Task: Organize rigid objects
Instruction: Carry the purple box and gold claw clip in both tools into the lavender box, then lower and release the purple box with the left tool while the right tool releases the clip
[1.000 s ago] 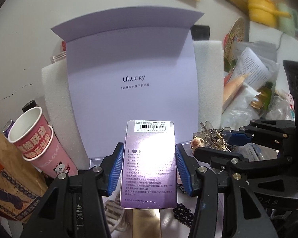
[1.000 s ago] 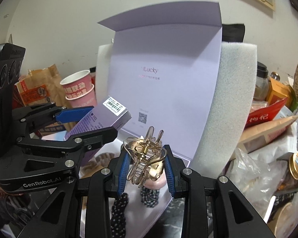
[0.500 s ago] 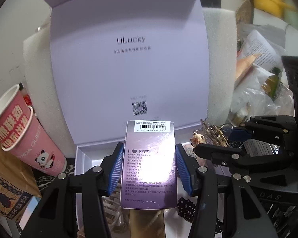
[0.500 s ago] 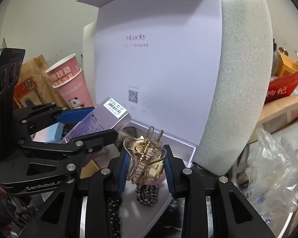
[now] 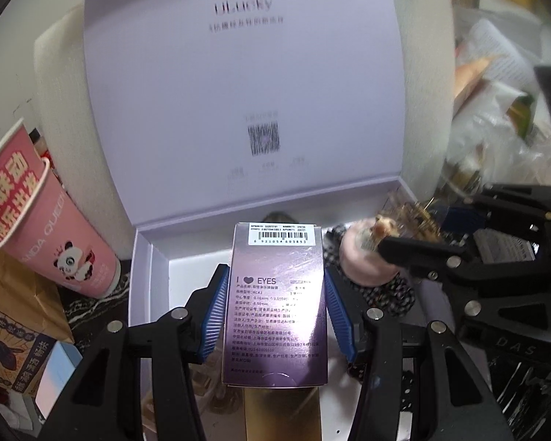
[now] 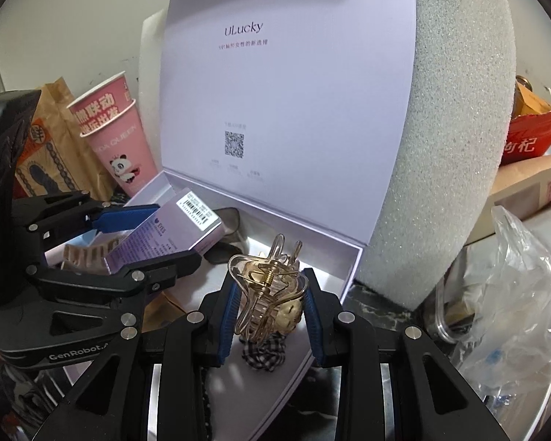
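My left gripper [image 5: 273, 286] is shut on a shiny purple carton [image 5: 277, 301] with a barcode, held over the open white gift box [image 5: 143, 257]. The same carton [image 6: 172, 233] shows in the right wrist view, gripped by the left gripper [image 6: 154, 235]. My right gripper [image 6: 270, 307] is shut on a clear amber hair claw clip [image 6: 266, 286], hovering over the box's right half [image 6: 349, 272]. Its lavender lid [image 6: 283, 92] stands upright behind. Inside lie a pink round item [image 5: 363, 261] and a checkered scrunchie [image 6: 266, 352].
Stacked pink paper cups [image 5: 47, 228] and a brown paper bag [image 5: 14, 330] stand left of the box. A thick white foam block [image 6: 448, 147] leans behind the lid. Crumpled plastic bags [image 6: 514, 312] and packages crowd the right side.
Both grippers have sunk and tilted downward toward the open box, still holding the carton and the claw clip. The box's inside has come into view.
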